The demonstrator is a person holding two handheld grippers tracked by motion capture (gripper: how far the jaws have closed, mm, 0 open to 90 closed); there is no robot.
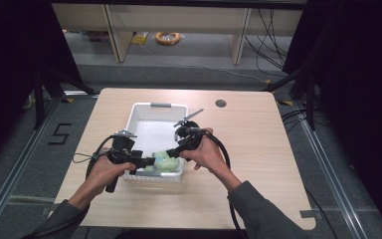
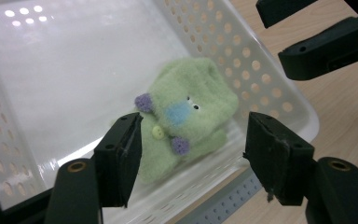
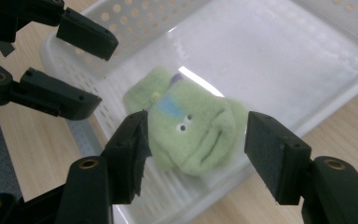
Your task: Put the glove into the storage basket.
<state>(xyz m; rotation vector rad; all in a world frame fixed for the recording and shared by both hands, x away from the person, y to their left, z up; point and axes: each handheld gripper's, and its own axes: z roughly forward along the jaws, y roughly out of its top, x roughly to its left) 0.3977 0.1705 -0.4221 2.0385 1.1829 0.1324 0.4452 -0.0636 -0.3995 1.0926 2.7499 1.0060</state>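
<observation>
Green plush toy (image 2: 186,116) lies in the near right corner of the white basket (image 1: 144,112) on the desk (image 1: 258,149). Left gripper (image 2: 193,154) and right gripper (image 3: 196,149) hover above it, jaws released, holding nothing; toy looks deposited

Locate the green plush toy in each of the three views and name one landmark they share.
High view: the green plush toy lies at the near end of the white basket, between the two tongs.
Left gripper view: centre of frame, beyond the open jaws, by the perforated wall.
Right gripper view: centre, between the jaws, untouched.
Shared landmark: the white basket's perforated wall.
</observation>
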